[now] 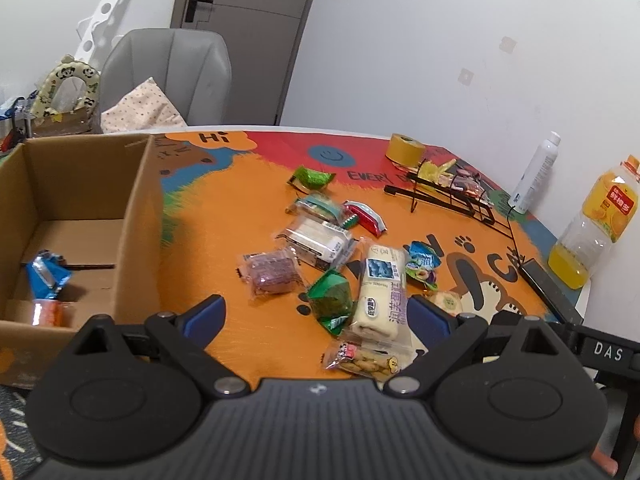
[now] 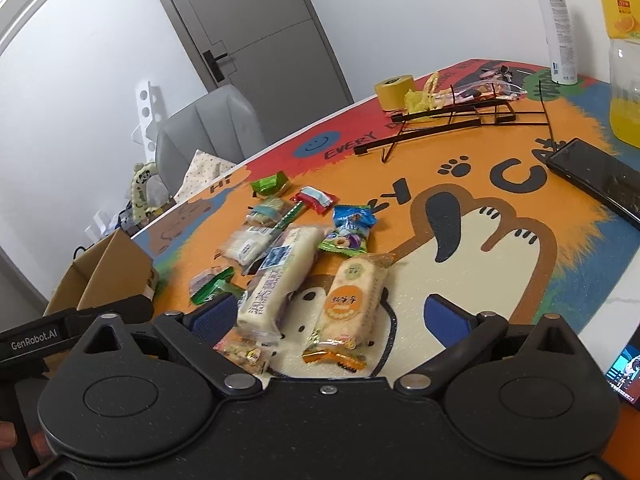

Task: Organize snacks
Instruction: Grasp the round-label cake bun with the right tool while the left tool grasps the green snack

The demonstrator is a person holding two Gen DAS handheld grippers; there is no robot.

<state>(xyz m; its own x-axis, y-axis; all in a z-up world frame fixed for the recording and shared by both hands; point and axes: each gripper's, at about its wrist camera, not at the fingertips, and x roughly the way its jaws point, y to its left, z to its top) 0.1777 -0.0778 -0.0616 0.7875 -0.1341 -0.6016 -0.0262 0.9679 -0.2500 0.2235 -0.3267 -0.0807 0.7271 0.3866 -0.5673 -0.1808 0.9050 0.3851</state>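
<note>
Several wrapped snacks lie in a heap on the orange cartoon mat (image 1: 240,184). My left gripper (image 1: 318,320) is open just above a green packet (image 1: 332,300), a long white roll (image 1: 380,292) and a peanut packet (image 1: 362,360). To its left, an open cardboard box (image 1: 140,216) holds a blue packet (image 1: 48,276) and an orange one (image 1: 46,312). My right gripper (image 2: 330,318) is open, with a tan rice-cracker packet (image 2: 352,304) and the white roll (image 2: 280,280) lying between its fingers, untouched.
A black wire rack (image 1: 448,196) with small packets, a yellow tape roll (image 1: 404,150), a white spray bottle (image 1: 534,176), an orange juice bottle (image 1: 592,224) and a black phone (image 2: 596,176) stand toward the far right. A grey chair (image 1: 168,72) is behind the box.
</note>
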